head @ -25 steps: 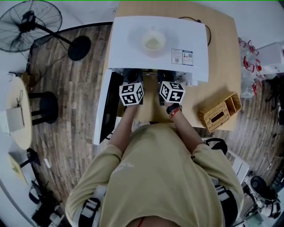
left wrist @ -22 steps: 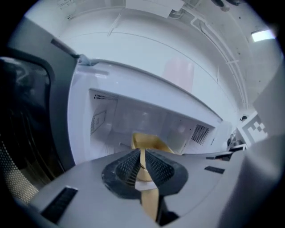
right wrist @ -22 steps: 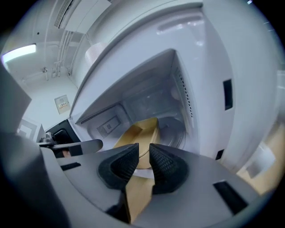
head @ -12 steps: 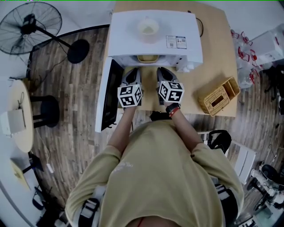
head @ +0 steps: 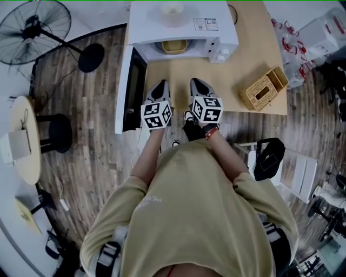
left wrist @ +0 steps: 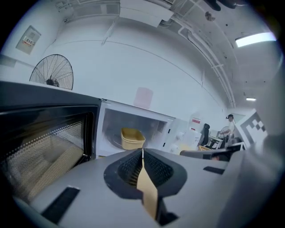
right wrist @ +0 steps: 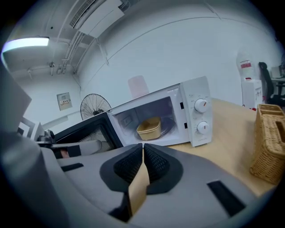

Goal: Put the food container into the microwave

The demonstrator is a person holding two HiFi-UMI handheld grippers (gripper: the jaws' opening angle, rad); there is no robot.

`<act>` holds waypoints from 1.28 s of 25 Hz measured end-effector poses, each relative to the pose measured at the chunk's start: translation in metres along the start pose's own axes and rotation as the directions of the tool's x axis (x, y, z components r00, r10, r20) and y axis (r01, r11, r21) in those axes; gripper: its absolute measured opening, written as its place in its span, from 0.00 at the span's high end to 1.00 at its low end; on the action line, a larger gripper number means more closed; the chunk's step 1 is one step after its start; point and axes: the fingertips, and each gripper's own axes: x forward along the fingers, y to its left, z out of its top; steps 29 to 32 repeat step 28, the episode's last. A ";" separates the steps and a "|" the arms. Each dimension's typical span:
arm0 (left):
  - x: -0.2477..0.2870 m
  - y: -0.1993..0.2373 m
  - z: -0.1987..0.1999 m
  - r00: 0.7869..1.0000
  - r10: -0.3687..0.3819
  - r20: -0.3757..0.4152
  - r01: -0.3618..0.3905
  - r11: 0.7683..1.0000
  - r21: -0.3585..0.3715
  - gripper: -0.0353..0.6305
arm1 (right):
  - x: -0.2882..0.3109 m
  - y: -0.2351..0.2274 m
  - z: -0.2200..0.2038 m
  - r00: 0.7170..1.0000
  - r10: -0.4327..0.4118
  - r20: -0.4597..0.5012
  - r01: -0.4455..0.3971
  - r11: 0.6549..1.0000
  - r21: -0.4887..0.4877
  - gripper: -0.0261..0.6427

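Note:
A tan food container (head: 173, 46) (left wrist: 132, 138) (right wrist: 149, 128) sits inside the white microwave (head: 184, 24) (right wrist: 191, 116), whose door (head: 131, 89) (left wrist: 44, 147) hangs open to the left. My left gripper (head: 160, 89) (left wrist: 142, 153) is shut with nothing between its jaws, held above the table's front edge well short of the microwave. Beside it, my right gripper (head: 198, 87) (right wrist: 143, 149) is also shut and holds nothing.
A wicker basket (head: 263, 88) (right wrist: 270, 142) stands on the wooden table (head: 254, 59) right of the microwave. A pale cup (head: 172, 8) rests on the microwave's top. A floor fan (head: 38, 27) and a round side table (head: 21, 138) stand on the left.
Both grippers have drawn back out of the microwave mouth toward the table's front edge. The container stays inside, and the view has pulled back from the table.

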 end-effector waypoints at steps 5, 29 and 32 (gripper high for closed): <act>-0.035 -0.017 -0.016 1.000 -0.024 0.011 0.024 1.000 0.008 0.91 | -0.036 0.017 -0.016 1.000 -0.003 0.018 0.003 0.999 -0.033 0.92; -0.160 -0.028 -0.097 0.989 -0.147 0.010 0.147 0.982 -0.117 0.91 | -0.127 0.077 -0.097 0.999 -0.041 -0.017 0.039 0.992 -0.123 0.93; -0.160 -0.028 -0.097 0.989 -0.147 0.010 0.147 0.982 -0.117 0.91 | -0.127 0.077 -0.097 0.999 -0.041 -0.017 0.039 0.992 -0.123 0.93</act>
